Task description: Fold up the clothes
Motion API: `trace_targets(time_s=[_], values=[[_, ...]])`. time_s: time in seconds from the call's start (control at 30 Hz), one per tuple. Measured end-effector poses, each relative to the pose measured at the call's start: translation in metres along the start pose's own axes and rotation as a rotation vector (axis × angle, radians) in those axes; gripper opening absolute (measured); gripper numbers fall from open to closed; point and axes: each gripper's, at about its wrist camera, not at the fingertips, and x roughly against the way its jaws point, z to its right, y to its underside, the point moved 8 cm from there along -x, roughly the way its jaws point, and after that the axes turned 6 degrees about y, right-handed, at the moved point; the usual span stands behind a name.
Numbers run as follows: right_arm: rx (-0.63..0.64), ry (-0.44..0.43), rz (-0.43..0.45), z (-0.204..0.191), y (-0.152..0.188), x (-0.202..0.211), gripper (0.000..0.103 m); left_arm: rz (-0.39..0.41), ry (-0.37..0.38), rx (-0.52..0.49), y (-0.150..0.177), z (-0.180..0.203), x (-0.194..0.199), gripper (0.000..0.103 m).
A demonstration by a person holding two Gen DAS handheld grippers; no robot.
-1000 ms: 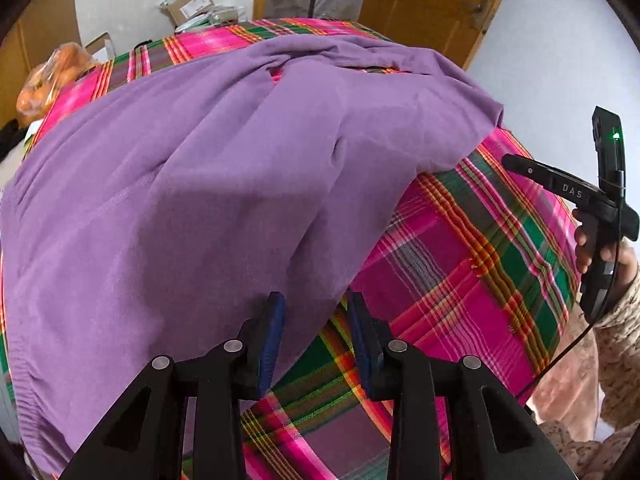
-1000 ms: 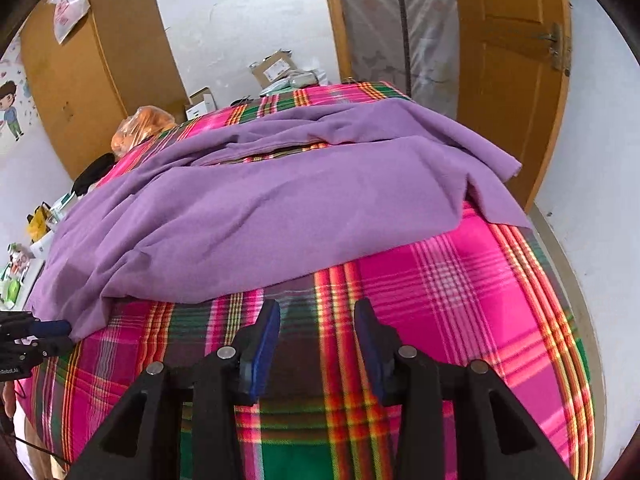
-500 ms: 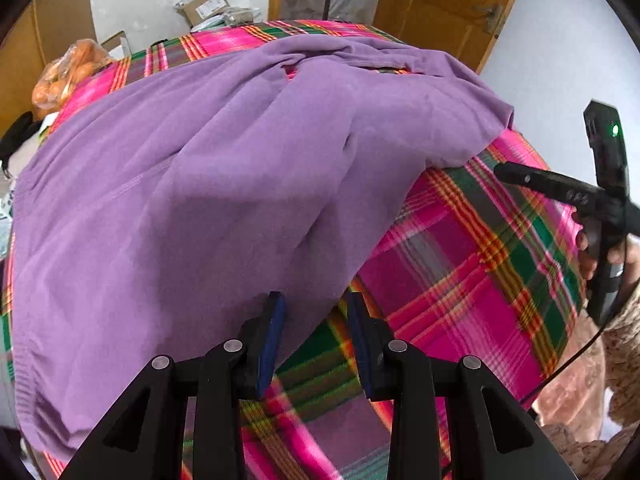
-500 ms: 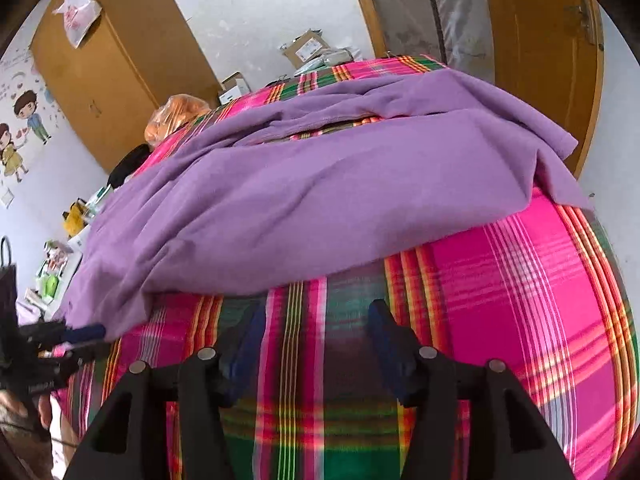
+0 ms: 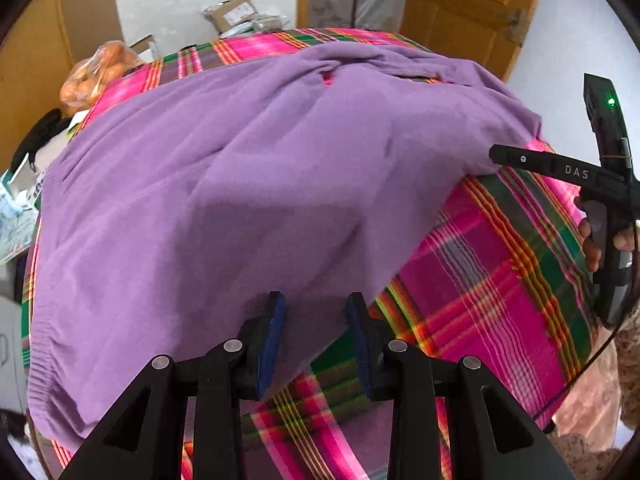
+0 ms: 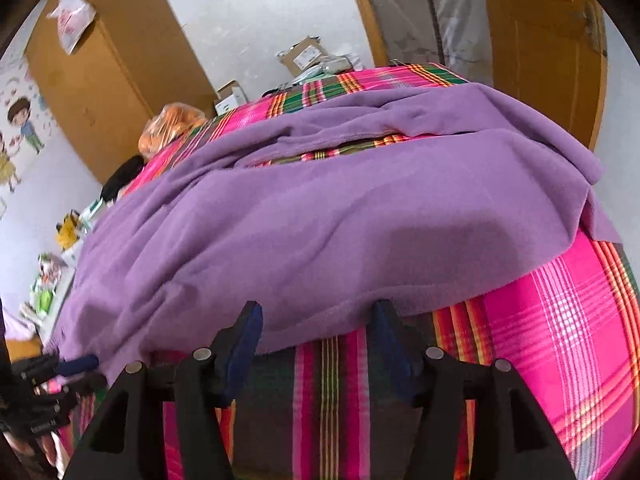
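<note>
Purple garment (image 5: 248, 184) lay over plaid blanket (image 5: 500, 280). Left tool (image 5: 316, 310) gaped over hem; right tool (image 6: 316, 320) wider. Only left view showed hand (image 5: 608, 240) at frame right.

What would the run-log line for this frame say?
stage: pre-grasp | left gripper: open at purple garment near edge | right gripper: open at same edge | surface: plaid cloth

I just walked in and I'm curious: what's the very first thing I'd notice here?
The big purple garment spread across most of the bright pink and green plaid cloth. Next, both open grippers at its near edge: the left gripper and the right gripper. Behind, a bag of oranges sits at the far left corner.
</note>
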Motion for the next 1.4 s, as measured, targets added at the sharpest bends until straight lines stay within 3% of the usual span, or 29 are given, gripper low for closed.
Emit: trace_targets(time_s=[0.07, 0.17, 0.27, 0.3, 0.4, 0.6, 1.07, 1.4], values=[[-0.028, -0.008, 0.005, 0.002, -0.003, -0.001, 0.058, 0.005, 0.010, 0.013, -0.001, -0.002, 0.000, 0.034], [-0.084, -0.016, 0.013, 0.008, -0.006, -0.003, 0.049, 0.009, 0.018, 0.018, 0.000, -0.003, 0.001, 0.033], [-0.097, -0.011, 0.028, 0.012, -0.008, 0.000, 0.028, 0.012, 0.010, 0.003, 0.002, 0.000, 0.001, 0.033], [-0.098, -0.009, 0.033, 0.014, -0.009, 0.001, 0.014, 0.011, 0.009, -0.001, 0.003, 0.001, 0.001, 0.034], [-0.099, -0.001, 0.051, 0.018, -0.010, 0.004, 0.004, 0.007, 0.015, -0.026, 0.004, 0.005, 0.001, 0.034], [-0.088, 0.003, 0.109, 0.019, -0.016, 0.023, 0.003, -0.001, 0.069, -0.049, 0.006, 0.015, 0.001, 0.046], [-0.076, -0.018, 0.151, 0.015, -0.021, 0.061, 0.001, 0.003, -0.027, -0.114, 0.002, 0.021, -0.006, 0.047], [-0.091, -0.008, 0.067, 0.013, 0.009, 0.037, 0.002, 0.028, -0.068, -0.119, -0.005, 0.021, -0.008, 0.046]])
